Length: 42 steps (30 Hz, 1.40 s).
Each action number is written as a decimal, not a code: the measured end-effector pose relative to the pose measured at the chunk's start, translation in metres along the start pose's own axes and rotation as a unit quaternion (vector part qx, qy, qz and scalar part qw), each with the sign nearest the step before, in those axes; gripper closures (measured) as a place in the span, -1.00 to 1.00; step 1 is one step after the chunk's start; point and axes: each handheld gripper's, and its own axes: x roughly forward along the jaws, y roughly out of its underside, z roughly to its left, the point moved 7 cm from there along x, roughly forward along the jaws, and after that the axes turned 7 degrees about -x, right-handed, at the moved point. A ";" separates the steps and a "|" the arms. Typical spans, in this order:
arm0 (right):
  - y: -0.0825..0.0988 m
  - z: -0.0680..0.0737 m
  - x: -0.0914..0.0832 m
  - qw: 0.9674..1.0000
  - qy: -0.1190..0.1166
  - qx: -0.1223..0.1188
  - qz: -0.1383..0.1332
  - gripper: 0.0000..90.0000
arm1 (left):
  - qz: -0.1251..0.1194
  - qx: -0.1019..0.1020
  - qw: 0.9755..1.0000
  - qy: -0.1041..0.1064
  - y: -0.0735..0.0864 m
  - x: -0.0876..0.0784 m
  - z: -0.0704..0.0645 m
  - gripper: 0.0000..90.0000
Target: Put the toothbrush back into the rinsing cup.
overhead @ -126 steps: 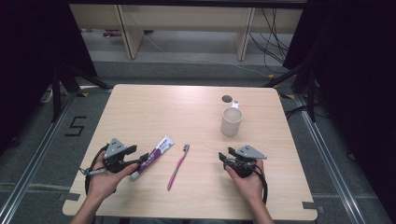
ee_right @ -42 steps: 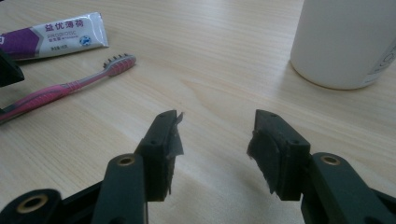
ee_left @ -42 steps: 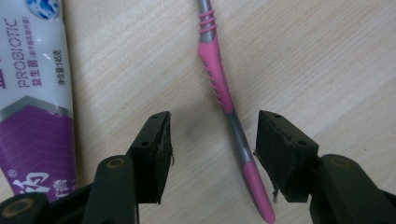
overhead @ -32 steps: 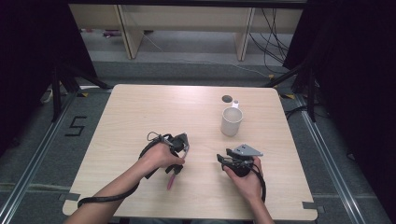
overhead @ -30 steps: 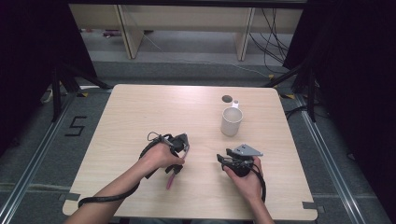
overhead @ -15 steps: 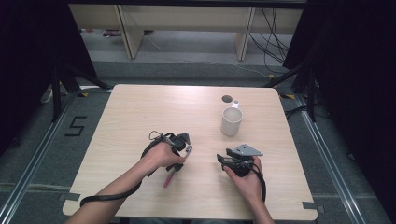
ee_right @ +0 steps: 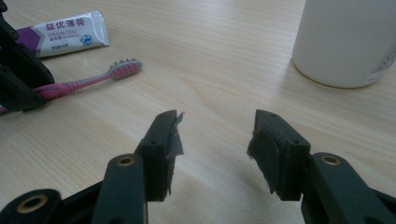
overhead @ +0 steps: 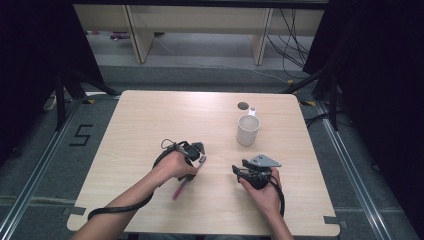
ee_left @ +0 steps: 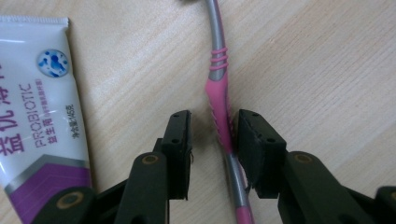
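Pale wood table [overhead: 150, 125] lay under me, dark curtains around it. My left gripper [ee_left: 210, 135] had come down astride the pink toothbrush [ee_left: 219, 107], which lay flat on the wood beside the toothpaste tube [ee_left: 37, 102]. Its jaws had just been closing, one pad touching the handle, the other not yet, so nothing was held. My right gripper [ee_right: 215, 140] rested with its jaws apart and empty, near the white cup [ee_right: 350, 37]. By my judgement the pinch and the lift were both left to do.
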 end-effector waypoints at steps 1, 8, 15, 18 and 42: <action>0.000 0.001 0.000 1.000 -0.001 0.005 0.001 0.13 | 0.006 0.004 1.000 0.001 0.000 -0.001 0.000 0.44; 0.000 0.001 0.000 1.000 -0.001 0.003 0.002 0.13 | 0.002 0.008 1.000 0.001 -0.004 0.000 -0.001 0.44; 0.000 -0.002 0.000 1.000 0.006 -0.009 0.002 0.13 | 0.007 0.025 1.000 -0.002 -0.004 0.000 0.000 0.57; -0.001 -0.002 0.001 1.000 0.004 -0.014 -0.004 0.13 | 0.009 0.033 0.999 -0.005 -0.004 -0.001 0.001 0.67; 0.000 -0.001 0.001 1.000 0.004 -0.008 -0.001 0.13 | -0.049 0.061 0.997 0.009 -0.002 -0.019 0.008 0.81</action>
